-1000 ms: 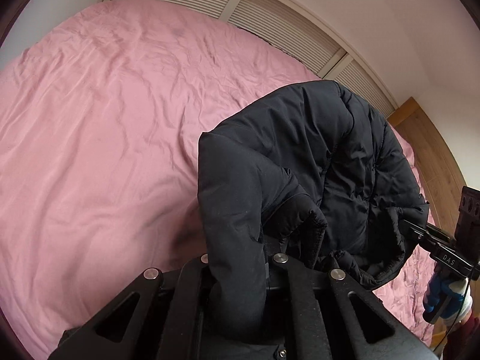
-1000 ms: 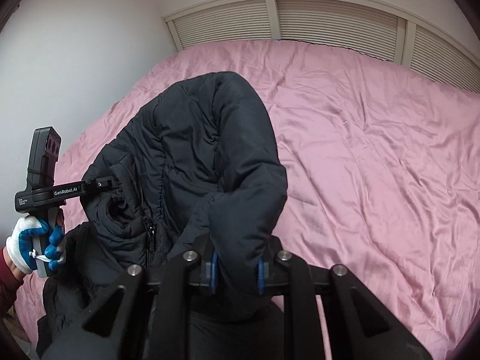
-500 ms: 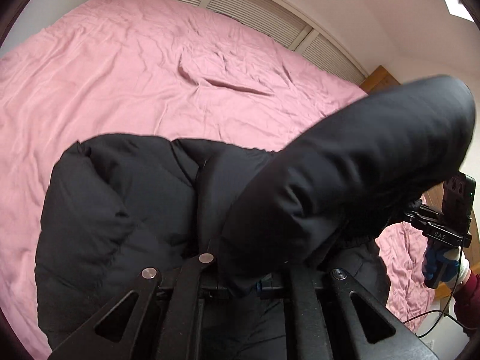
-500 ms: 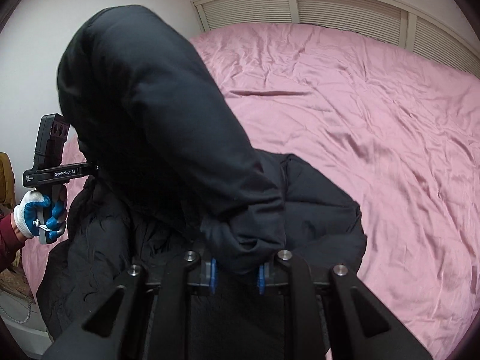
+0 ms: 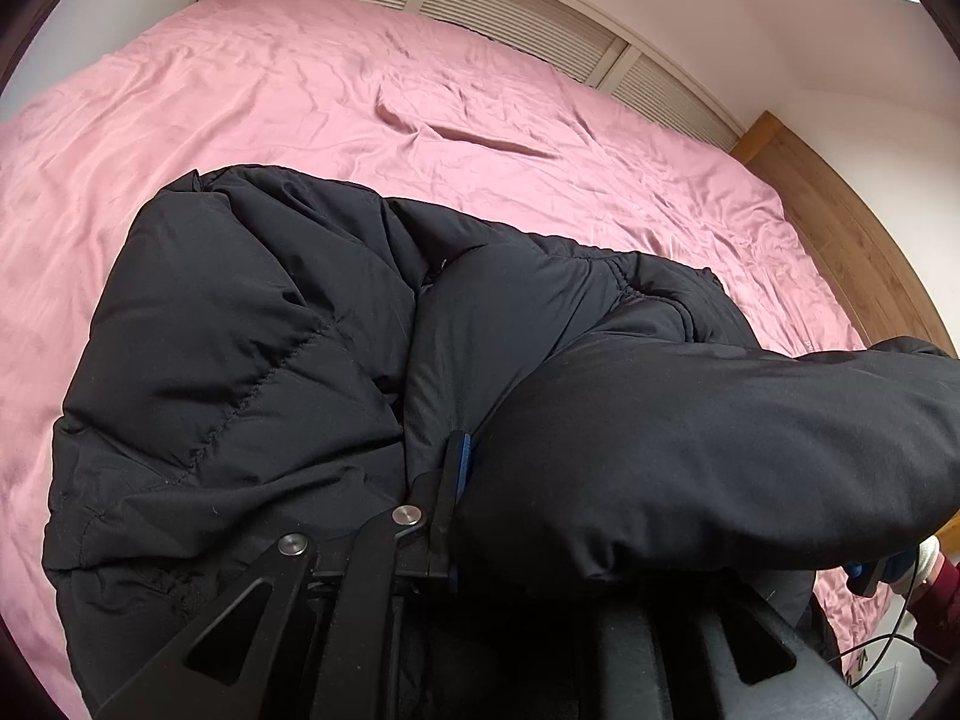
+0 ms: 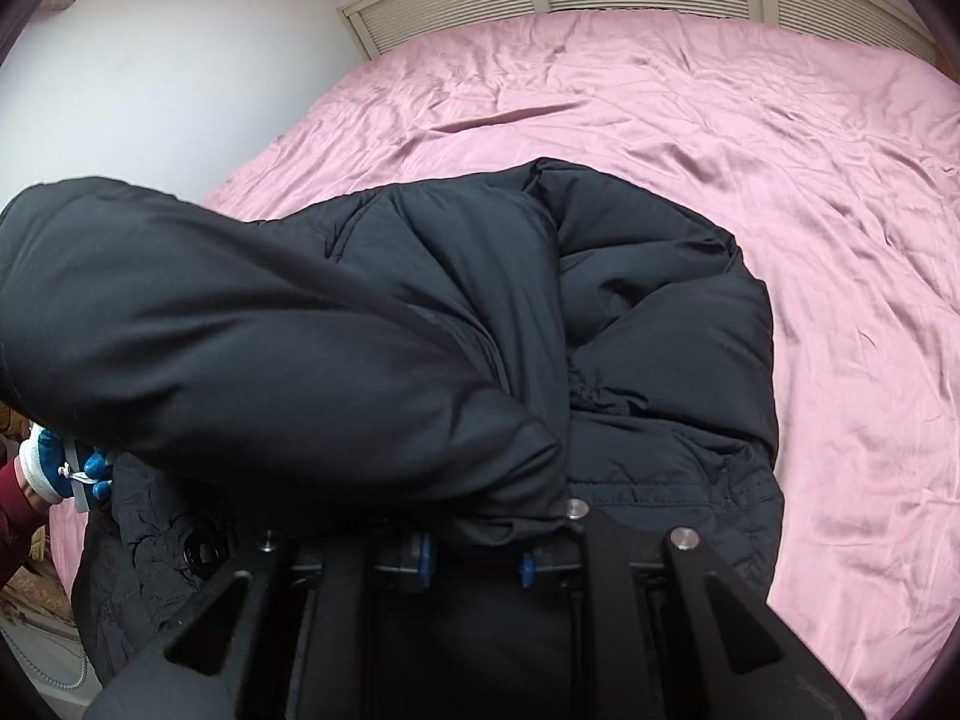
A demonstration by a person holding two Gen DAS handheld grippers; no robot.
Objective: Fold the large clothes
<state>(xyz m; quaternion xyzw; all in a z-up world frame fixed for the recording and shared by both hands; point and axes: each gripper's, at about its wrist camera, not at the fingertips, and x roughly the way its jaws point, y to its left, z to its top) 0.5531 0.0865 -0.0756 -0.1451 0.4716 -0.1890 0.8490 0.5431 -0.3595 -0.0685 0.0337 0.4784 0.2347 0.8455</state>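
In the left wrist view, the black puffer jacket (image 5: 240, 360) is lying on the pink bedsheet (image 5: 420, 108), with a padded fold bulging across to the right. The left gripper (image 5: 480, 480) is opening its jaws from a narrow pinch, with jacket cloth between them; whether the pads are pressing on it I cannot tell, since the fold is covering one finger. If the cloth is snagging there, it is risking being dragged back off the pile. In the right wrist view, the same jacket (image 6: 630, 312) is resting near the close edge of the bedsheet (image 6: 750, 120), and the right gripper (image 6: 474, 558) is likewise easing open, its blue pads (image 6: 423, 552) narrowly apart with a bunched fold sitting just above them. The springy padding is likely to be pushing back, so the fold may be unrolling once released.
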